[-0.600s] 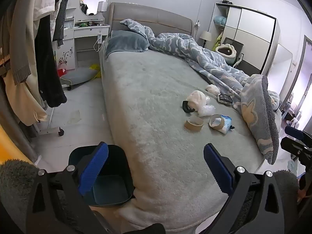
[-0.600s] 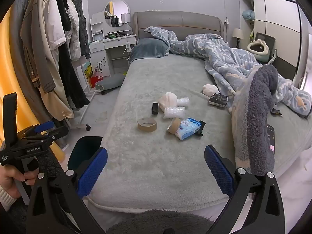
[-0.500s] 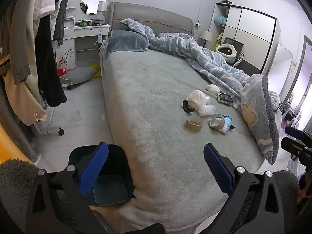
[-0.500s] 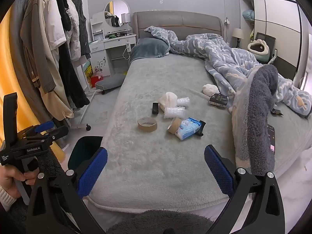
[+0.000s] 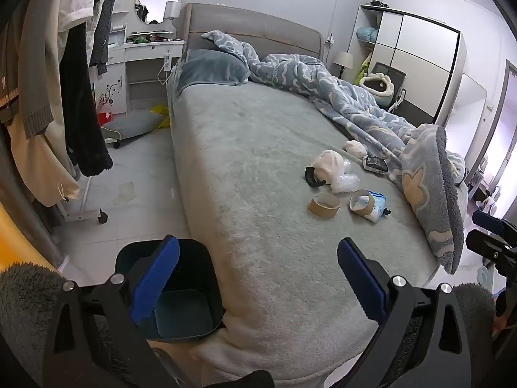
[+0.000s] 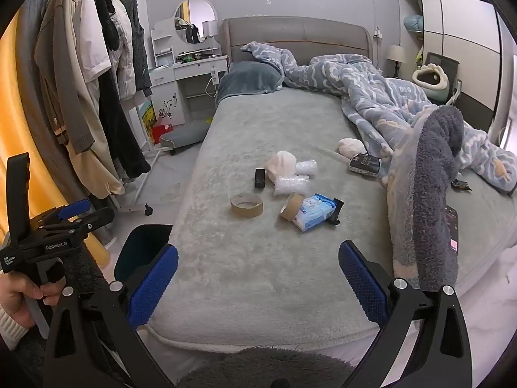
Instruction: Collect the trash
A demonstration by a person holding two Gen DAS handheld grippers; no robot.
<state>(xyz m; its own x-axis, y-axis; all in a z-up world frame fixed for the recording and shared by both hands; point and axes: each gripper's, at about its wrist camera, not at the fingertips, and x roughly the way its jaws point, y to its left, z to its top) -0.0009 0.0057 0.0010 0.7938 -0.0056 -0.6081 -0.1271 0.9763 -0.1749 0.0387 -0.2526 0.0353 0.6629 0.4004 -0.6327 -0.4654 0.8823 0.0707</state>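
Nothing has moved since before. Both the left gripper [image 5: 258,278] and the right gripper [image 6: 258,278] stay wide open, holding nothing, above the near edge of the grey fuzzy bed [image 6: 258,258]. Beside the bed stands a dark bin [image 5: 181,310], with nothing inside. Farther on lie a brown tape ring [image 6: 246,204], a blue tissue pack [image 6: 315,216], and crumpled clear plastic [image 6: 290,183], all near each other.
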